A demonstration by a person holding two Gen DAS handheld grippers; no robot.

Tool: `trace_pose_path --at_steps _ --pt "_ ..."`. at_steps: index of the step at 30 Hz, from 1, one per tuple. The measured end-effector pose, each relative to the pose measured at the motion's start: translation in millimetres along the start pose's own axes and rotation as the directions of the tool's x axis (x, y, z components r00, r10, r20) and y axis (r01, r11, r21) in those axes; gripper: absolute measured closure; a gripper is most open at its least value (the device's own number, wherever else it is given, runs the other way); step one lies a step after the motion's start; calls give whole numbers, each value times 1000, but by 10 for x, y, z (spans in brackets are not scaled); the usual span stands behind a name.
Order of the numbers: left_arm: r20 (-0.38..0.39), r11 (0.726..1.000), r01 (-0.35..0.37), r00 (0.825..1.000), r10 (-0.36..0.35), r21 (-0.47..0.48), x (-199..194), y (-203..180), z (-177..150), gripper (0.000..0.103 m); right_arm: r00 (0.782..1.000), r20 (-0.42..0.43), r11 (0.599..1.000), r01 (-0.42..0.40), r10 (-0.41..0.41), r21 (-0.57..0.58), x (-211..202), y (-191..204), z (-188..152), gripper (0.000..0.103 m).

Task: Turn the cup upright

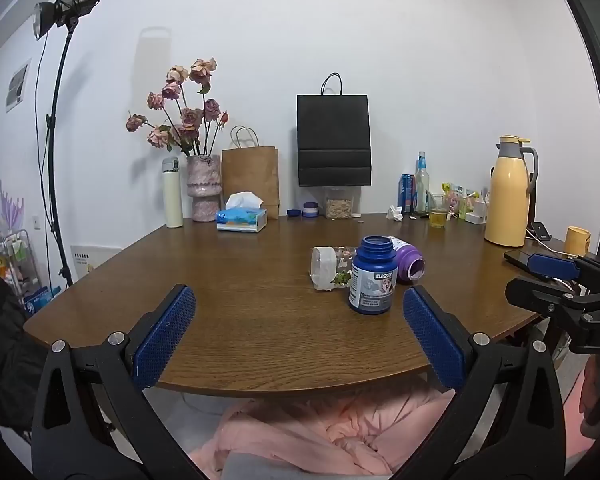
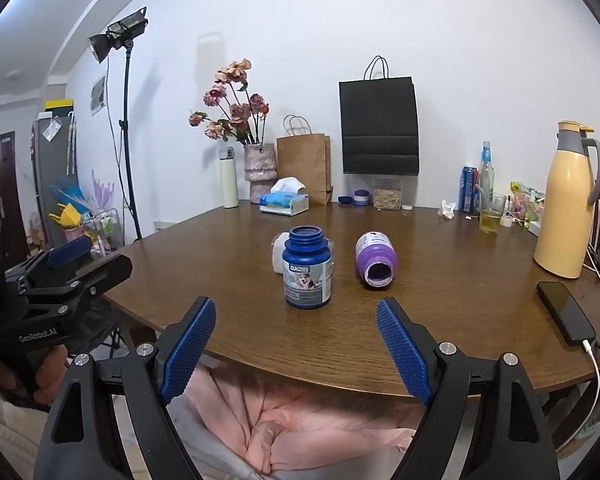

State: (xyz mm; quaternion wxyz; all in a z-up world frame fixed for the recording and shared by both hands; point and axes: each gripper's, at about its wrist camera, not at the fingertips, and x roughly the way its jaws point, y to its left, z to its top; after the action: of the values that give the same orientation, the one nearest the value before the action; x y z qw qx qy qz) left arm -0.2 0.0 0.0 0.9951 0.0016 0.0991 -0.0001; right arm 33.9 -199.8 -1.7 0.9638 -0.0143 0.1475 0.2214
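Two containers lie on their sides mid-table: a purple plastic bottle, mouth toward the near edge, and a clear floral-printed cup, just behind an upright dark-blue plastic bottle. Recommended: approach the purple bottle w/ right gripper, grip across the body, rotate till the mouth faces up, set down clear of the blue one. Both grippers hover at the near edge of the brown wooden table; left gripper and right both w/ jaws spread wide, nothing held.
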Motion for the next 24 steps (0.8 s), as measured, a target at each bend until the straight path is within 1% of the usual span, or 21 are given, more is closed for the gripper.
trace_pose_path --at_steps 8,9,13,24 --pt "2 1000 -6 1000 6 -2 -14 8 7 0 1000 -4 1000 10 -10 16 -1 -21 27 16" --pt "3 1000 -5 1000 5 -2 -19 11 9 0 1000 -4 1000 2 -2 8 -20 62 13 16" --pt "5 1000 -7 1000 7 -1 -4 14 50 0 1000 -9 1000 1 0 6 -36 28 67 16" --pt "2 1000 -9 1000 9 1 -15 12 54 0 1000 -7 1000 -1 1 1 13 -17 48 16"
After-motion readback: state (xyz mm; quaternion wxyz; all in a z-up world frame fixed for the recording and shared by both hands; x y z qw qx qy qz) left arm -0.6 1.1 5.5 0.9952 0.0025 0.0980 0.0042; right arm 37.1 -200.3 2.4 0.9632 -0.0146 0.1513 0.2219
